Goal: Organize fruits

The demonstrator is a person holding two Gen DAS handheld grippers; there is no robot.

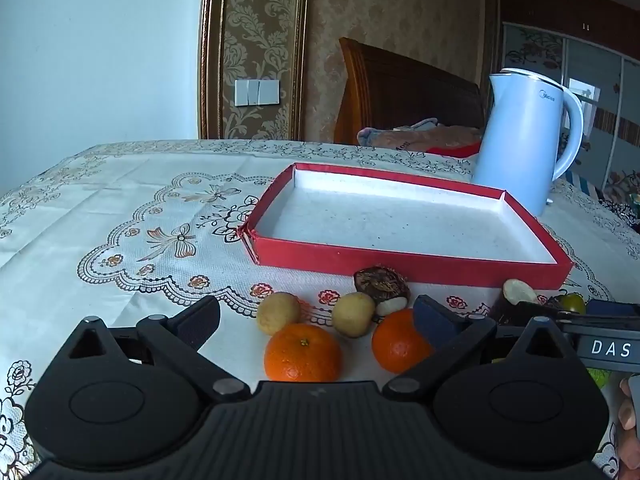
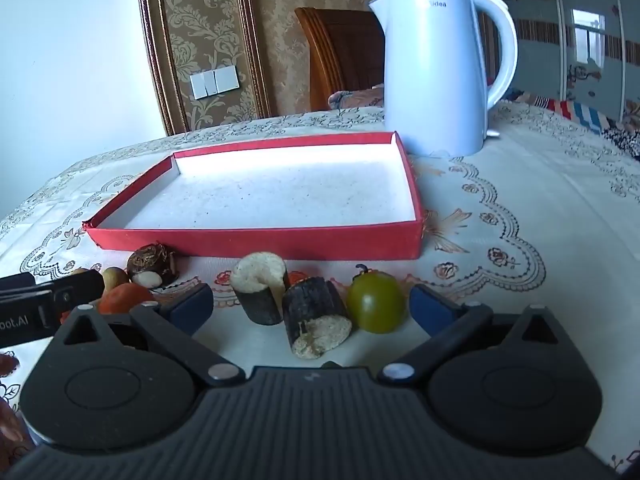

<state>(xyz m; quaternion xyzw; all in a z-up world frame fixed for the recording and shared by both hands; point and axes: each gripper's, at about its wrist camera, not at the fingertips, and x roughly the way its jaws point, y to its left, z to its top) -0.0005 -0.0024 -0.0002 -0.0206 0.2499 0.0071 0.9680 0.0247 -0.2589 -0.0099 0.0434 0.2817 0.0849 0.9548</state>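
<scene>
Left wrist: our left gripper (image 1: 316,314) gapes wide, holding nothing. Two oranges (image 1: 303,353) and two pale round fruits (image 1: 278,313) lie between its fingers, just before the red tray (image 1: 404,259); bare tablecloth (image 1: 120,216) stretches leftward.

Right wrist: our right gripper (image 2: 310,306) also gapes, empty. A green tomato (image 2: 375,302) and two dark-skinned cut stubs (image 2: 316,316) sit before the tray's near wall; the kettle (image 2: 436,76) stands behind.

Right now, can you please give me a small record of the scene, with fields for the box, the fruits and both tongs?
box: red tray, white inside, nothing in it
fruits: two oranges, two yellow round fruits, green fruit, all on the tablecloth before the tray
left tongs: open, holding nothing
right tongs: open, holding nothing
behind: white kettle
</scene>
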